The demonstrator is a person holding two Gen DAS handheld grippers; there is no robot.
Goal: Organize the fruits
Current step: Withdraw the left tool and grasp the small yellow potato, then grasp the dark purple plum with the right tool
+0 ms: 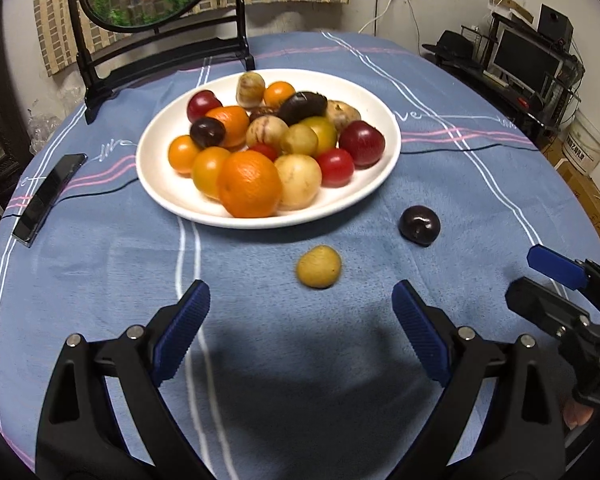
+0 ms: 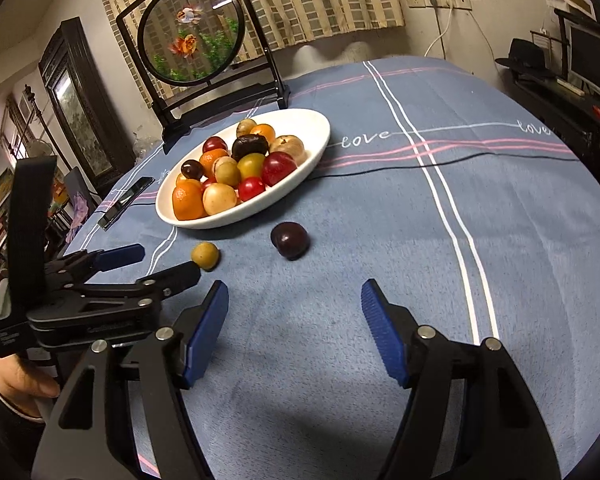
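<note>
Two fruits lie loose on the desk (image 1: 480,240) just short of the plate (image 1: 172,196): a yellow fruit (image 1: 319,267) and a dark plum (image 1: 419,225). Your left gripper (image 1: 300,308) and right gripper (image 2: 294,304) are both spread wide and hold nothing, each lined up behind a stray.

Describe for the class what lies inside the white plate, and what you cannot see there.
The white plate holds a heap of fruit: oranges, red plums, dark plums, yellowish round fruits. Fruit buried under the heap and most of the plate's floor are covered.
</note>
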